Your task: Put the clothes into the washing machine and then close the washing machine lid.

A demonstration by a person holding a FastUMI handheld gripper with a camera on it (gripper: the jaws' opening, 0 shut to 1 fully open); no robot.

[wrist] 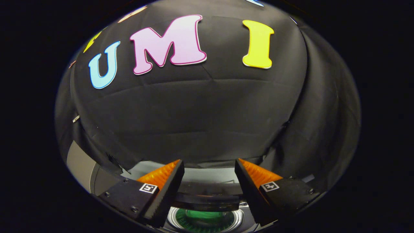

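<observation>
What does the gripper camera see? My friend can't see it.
The gripper is open with nothing between its fingers, raised above a washing machine whose round opening shows something green inside. Beyond them hangs the booth's black cloth wall.

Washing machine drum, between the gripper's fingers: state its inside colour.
Green, seen in the gripper view inside the washing machine drum, between the open gripper fingers.
</observation>
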